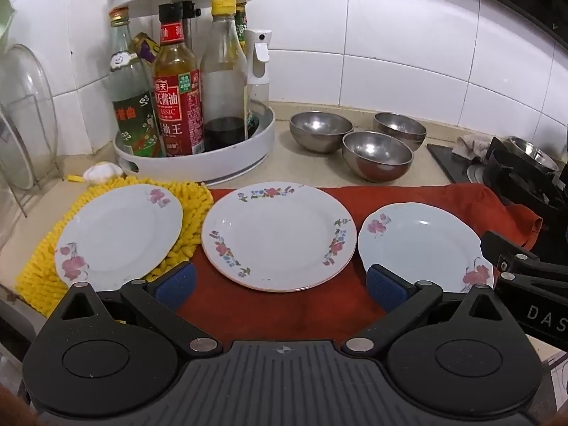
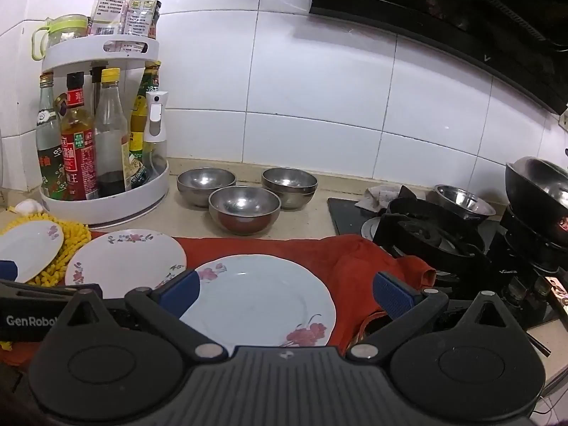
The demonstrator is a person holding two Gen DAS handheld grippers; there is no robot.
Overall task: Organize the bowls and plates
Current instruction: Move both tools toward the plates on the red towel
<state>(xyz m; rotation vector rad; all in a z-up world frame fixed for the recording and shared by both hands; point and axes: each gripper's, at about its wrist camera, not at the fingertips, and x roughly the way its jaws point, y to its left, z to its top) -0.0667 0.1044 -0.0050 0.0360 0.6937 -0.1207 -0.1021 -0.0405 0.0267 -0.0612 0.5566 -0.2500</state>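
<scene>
Three floral white plates lie in a row on the counter: a left plate [image 1: 119, 232] on a yellow mat, a larger middle plate [image 1: 278, 236] and a right plate [image 1: 424, 245] on a red cloth [image 1: 284, 310]. Behind them stand three steel bowls [image 1: 376, 154], one of them a stack. My left gripper [image 1: 280, 289] hangs open in front of the middle plate, nothing between its fingers. My right gripper [image 2: 287, 293] is open above the near edge of the right plate [image 2: 259, 301], touching nothing. The middle plate [image 2: 126, 261] and bowls [image 2: 243, 207] also show in the right wrist view.
A white two-tier turntable rack [image 1: 198, 159] full of sauce bottles stands at the back left. A wire rack with a glass lid [image 1: 28, 120] is at far left. A gas stove [image 2: 461, 245] with a pan and a steel bowl sits to the right, with a rag beside it.
</scene>
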